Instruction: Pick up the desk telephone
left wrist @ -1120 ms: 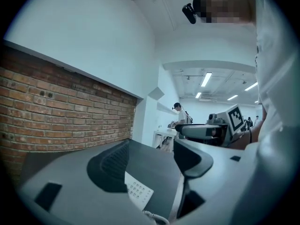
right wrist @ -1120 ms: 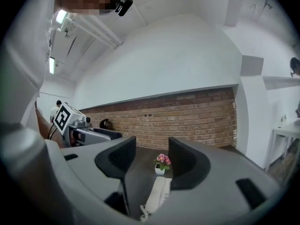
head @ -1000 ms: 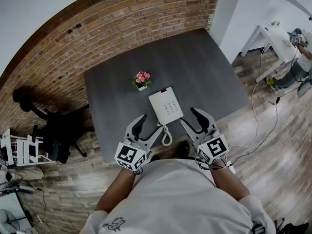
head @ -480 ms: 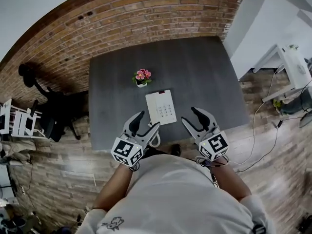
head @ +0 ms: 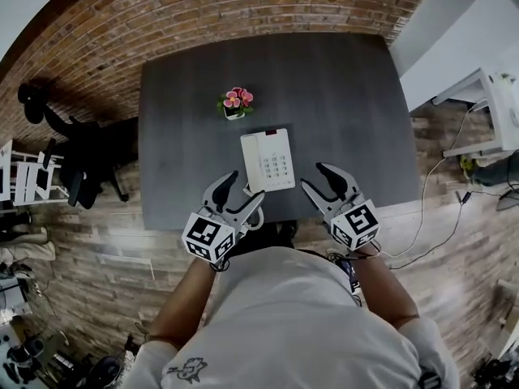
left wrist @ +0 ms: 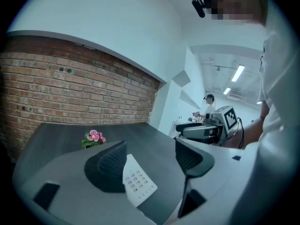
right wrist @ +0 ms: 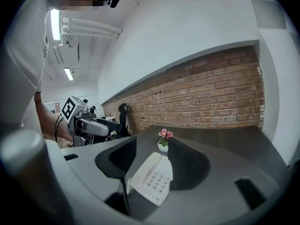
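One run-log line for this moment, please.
stage: pre-grasp | phone: on table, not gripped | left tongs: open, just opened wider, empty | right tongs: open, empty

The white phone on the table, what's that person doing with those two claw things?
A person holds the left gripper and the right gripper at the near edge of the dark table, either side of the white desk telephone. Both are open and neither touches the phone yet. The left gripper's jaws have just been opening, with nothing between them. A small pot of pink flowers stands behind the phone.
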Demonstrator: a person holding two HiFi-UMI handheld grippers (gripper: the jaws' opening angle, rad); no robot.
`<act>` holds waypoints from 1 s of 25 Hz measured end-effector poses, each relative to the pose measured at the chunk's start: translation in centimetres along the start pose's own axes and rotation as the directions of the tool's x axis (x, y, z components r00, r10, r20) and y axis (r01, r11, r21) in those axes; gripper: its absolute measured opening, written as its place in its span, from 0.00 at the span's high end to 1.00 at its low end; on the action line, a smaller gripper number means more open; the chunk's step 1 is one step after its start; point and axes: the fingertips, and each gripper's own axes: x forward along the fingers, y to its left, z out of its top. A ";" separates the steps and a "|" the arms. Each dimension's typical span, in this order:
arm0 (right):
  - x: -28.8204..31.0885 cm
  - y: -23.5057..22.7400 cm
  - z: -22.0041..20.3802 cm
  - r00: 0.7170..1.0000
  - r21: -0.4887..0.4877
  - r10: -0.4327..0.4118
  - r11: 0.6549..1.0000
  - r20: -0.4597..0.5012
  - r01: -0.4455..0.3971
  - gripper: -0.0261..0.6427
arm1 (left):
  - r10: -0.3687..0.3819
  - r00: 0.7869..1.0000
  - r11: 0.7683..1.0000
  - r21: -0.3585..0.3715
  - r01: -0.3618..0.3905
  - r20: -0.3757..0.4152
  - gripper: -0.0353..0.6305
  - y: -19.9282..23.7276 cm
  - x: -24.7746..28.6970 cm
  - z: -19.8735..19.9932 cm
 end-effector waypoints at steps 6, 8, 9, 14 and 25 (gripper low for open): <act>2.6 -2.1 -5.5 0.990 0.069 0.034 0.997 -0.135 -0.025 0.64 | -0.010 0.998 0.994 -0.112 0.002 -0.068 0.42 2.8 2.4 -3.7; 3.4 -2.6 -6.9 0.984 0.089 0.047 0.996 -0.170 -0.033 0.64 | -0.011 0.996 0.991 -0.131 -0.001 -0.094 0.42 3.7 3.0 -4.9; 3.8 -2.8 -7.6 0.981 0.095 0.058 0.995 -0.188 -0.040 0.64 | -0.011 0.994 0.990 -0.139 -0.004 -0.106 0.42 4.1 3.3 -5.4; 5.3 -3.9 -11.0 0.961 0.145 0.095 0.988 -0.258 -0.058 0.64 | -0.019 0.985 0.984 -0.178 -0.011 -0.169 0.41 5.7 4.5 -8.5; 8.4 -6.2 -17.7 0.919 0.239 0.139 0.970 -0.369 -0.050 0.65 | -0.051 0.955 0.974 -0.225 -0.017 -0.292 0.41 9.1 7.9 -14.9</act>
